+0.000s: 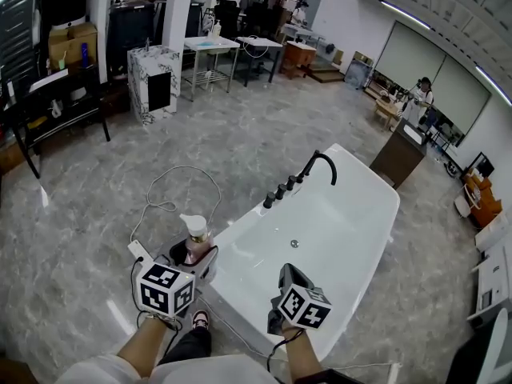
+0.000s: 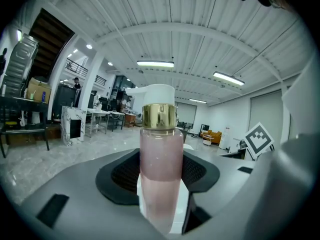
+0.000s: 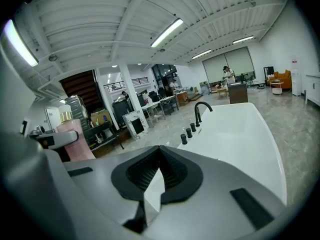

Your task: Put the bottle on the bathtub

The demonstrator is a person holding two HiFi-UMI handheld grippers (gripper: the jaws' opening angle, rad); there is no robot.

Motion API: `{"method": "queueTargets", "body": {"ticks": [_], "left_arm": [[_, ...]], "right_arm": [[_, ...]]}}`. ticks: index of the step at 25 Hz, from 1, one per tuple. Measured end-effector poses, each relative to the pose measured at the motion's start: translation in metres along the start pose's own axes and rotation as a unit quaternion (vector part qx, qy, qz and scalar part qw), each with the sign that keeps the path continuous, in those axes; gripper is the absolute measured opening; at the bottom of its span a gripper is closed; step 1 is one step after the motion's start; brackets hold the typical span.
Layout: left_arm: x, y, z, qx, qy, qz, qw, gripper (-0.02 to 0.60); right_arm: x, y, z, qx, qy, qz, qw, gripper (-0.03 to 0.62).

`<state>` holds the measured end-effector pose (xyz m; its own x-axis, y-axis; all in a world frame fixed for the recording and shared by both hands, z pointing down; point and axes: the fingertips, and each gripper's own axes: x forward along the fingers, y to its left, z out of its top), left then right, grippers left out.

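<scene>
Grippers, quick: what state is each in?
Left gripper: closed on the pink bottle.
Right gripper: closed, empty.

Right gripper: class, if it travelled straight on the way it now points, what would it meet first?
Probably the bathtub: the empty right gripper points forward and down over its near end, so its white inside comes first, though depth is unclear.

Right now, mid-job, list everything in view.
bottle: one, pink, gold collar, white pump, upright in left tool
bathtub: one, white, on the floor ahead
faucet: one, black, on the tub's left rim
knobs: several, black, beside the faucet
cable: one, white, on the floor left of the tub
cabinet: one, marbled white, far left
left tool: one, grey, shut on the bottle
right tool: one, grey, shut, empty, by the tub's near end
</scene>
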<state>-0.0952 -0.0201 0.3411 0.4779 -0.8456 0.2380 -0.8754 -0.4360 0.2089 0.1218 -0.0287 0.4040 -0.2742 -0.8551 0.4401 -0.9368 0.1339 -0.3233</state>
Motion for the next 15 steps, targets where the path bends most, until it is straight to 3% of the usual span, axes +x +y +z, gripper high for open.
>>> {"method": "queueTargets", "body": {"ticks": [15], "left_arm": [[0.082,0.06,0.035,0.006,0.012,-0.029,0.9995,0.233]], "right_arm": [[0.088,0.005,0.044,0.009,0.002,-0.019,1.0,0.026]]}}
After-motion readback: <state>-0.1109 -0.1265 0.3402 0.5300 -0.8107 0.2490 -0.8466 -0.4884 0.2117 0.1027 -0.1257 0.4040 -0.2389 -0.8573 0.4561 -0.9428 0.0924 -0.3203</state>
